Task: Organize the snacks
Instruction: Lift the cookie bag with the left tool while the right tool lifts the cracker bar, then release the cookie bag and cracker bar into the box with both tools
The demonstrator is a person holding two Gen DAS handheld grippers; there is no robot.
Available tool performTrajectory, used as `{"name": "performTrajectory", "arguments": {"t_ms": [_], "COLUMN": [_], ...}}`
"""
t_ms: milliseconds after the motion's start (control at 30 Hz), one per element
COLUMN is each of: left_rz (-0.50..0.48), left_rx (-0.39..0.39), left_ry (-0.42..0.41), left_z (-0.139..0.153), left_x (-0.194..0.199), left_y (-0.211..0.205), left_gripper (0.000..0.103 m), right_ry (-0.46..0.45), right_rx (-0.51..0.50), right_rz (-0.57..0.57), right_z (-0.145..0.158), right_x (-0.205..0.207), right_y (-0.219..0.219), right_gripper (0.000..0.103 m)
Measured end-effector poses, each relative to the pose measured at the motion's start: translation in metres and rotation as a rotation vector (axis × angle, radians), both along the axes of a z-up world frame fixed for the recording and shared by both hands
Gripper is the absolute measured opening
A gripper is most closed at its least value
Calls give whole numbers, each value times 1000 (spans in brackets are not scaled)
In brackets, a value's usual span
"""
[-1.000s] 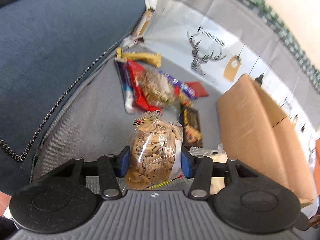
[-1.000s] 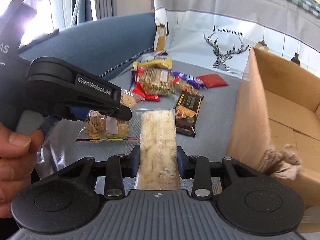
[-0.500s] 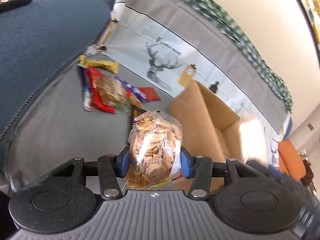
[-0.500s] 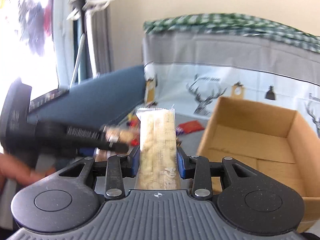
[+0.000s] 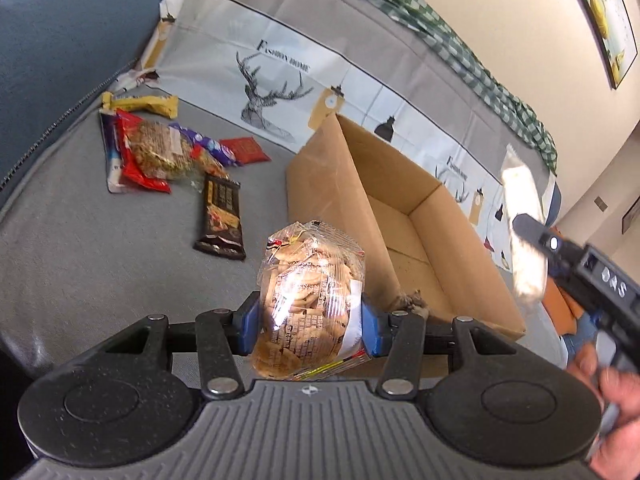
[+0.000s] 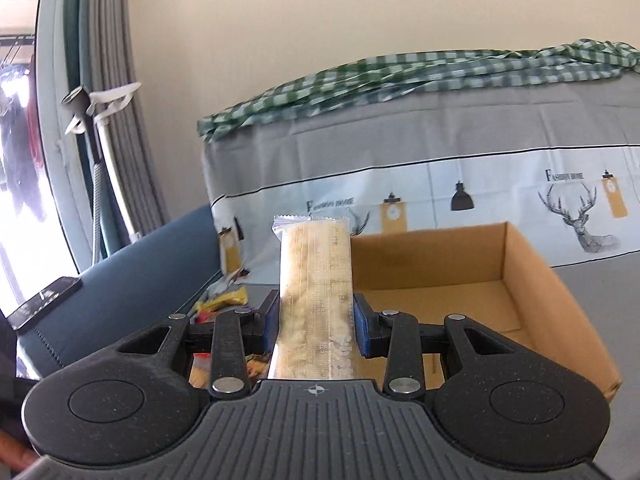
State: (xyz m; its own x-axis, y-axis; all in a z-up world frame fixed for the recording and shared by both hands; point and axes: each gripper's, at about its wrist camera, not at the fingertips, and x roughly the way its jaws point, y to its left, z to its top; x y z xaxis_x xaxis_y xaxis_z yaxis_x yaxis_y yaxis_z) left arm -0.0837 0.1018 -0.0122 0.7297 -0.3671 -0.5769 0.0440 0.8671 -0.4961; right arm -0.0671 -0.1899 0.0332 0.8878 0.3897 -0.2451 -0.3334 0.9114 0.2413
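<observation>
My left gripper (image 5: pixel 310 326) is shut on a clear bag of small biscuits (image 5: pixel 310 300), held above the grey sofa seat beside the near corner of an open cardboard box (image 5: pixel 404 216). My right gripper (image 6: pixel 314 326) is shut on a long pale cracker pack (image 6: pixel 316 288), held upright in front of the box (image 6: pixel 472 292). In the left wrist view the right gripper (image 5: pixel 532 248) with its pack (image 5: pixel 522 224) hovers over the box's right side. The box interior looks empty apart from a crumpled scrap at the near corner.
Several snack packs lie on the seat to the left: a dark chocolate bar (image 5: pixel 222 218), a red pack (image 5: pixel 138 158) under a round biscuit pack (image 5: pixel 160 150), a yellow bar (image 5: pixel 140 102). A blue cushion (image 5: pixel 56 56) stands left. A deer-print cover (image 5: pixel 280 76) drapes the backrest.
Both grippers have lifted their packs off the seat and moved right toward the box. The right gripper has tilted upward and now sits over the box's right side.
</observation>
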Motion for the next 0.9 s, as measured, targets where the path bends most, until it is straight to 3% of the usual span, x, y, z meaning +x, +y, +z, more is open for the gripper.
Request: {"name": "performTrajectory", "arguments": {"t_ms": [200, 333, 633, 900], "left_rz": [-60, -114, -131, -211], "left_rx": [48, 107, 128, 146], "left_ry": [15, -4, -61, -97], "left_z": [8, 24, 63, 85], "left_x": [-4, -8, 20, 55], "left_y": [-15, -22, -45, -83], "left_gripper": [54, 54, 54, 54], "right_ry": [-31, 12, -39, -64], "right_rx": [40, 128, 99, 98], "right_rz": [-72, -132, -76, -95], "right_z": [0, -13, -16, -15], "right_x": [26, 39, 34, 31], "right_y": [-44, -67, -56, -59], "right_gripper": [38, 38, 38, 38]}}
